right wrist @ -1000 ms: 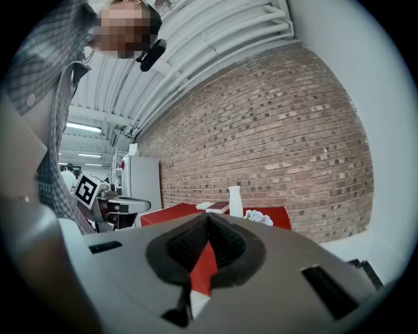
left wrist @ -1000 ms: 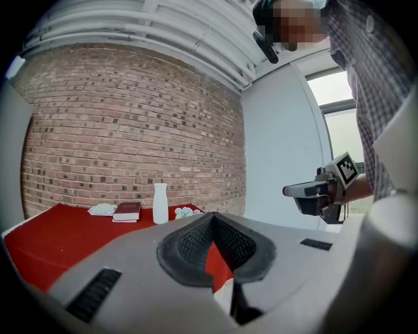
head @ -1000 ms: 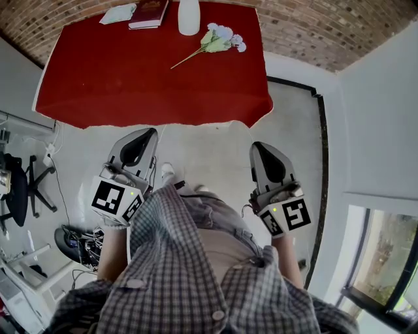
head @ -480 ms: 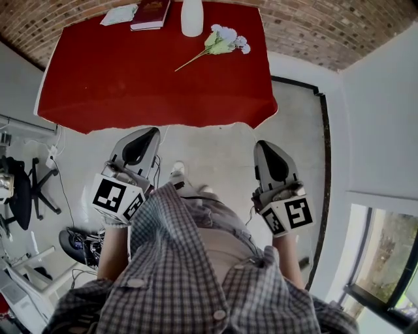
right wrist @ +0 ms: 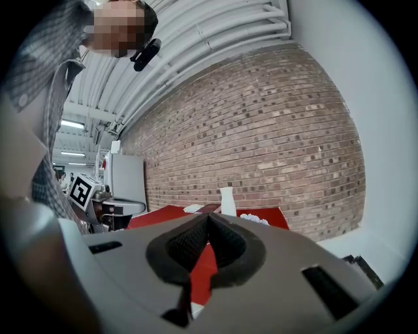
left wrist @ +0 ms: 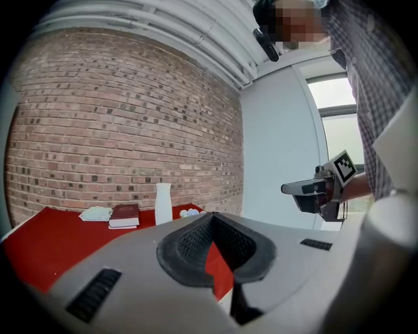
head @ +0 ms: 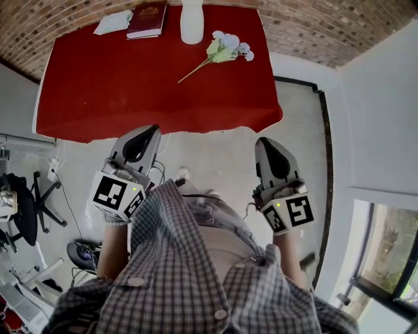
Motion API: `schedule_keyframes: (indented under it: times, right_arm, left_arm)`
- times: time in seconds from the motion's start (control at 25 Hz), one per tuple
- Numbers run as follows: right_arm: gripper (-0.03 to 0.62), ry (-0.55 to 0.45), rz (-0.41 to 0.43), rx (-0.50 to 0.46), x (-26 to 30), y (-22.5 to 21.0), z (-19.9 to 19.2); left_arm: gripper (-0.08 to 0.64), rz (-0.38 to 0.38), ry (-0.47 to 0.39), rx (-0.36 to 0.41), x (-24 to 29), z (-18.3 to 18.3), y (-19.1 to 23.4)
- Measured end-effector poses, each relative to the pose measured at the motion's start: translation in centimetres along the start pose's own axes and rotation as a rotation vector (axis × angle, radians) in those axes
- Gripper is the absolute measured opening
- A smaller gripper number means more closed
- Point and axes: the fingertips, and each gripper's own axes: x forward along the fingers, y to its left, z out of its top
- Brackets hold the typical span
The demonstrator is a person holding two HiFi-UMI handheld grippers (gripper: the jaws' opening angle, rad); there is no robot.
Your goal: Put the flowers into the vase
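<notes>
- A person stands short of a red table (head: 117, 91), seen from above, holding a gripper out level in each hand.
- Compared with a second ago, the table sits lower and closer in the head view. The person is walking toward it and carrying both grippers along.
- The left gripper (head: 144, 136) and right gripper (head: 270, 147) both have their jaws pressed together with nothing between them.
- The flowers (head: 225, 49) lie on the table's far right part, stem pointing toward the person.
- The white vase (head: 191, 19) stands upright near them at the far edge.
- A book (head: 147, 12) and a cloth (head: 112, 23) lie left of the vase.
- This looks like approach only: the flowers are untouched and both grippers are well short of them.
</notes>
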Motion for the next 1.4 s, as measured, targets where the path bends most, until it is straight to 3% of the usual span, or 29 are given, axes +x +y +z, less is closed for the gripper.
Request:
schedule_keyframes:
  times: [0.52, 0.88, 1.4]
  right_arm:
    - [0.006, 0.016, -0.107, -0.026, 5.9, 0.5, 0.2]
    - [0.006, 0.013, -0.091, -0.065, 9.2, 3.4, 0.6]
    - [0.006, 0.073, -0.127, -0.063, 10.5, 3.9, -0.6]
  left_arm:
    - [0.005, -0.049, -0.020, 0.024, 1.7, 0.7, 6.7]
    - [0.005, -0.040, -0.037, 0.005, 1.0, 0.4, 11.4]
    - [0.005, -0.033, -0.043, -0.023, 0.3, -0.7, 13.9]
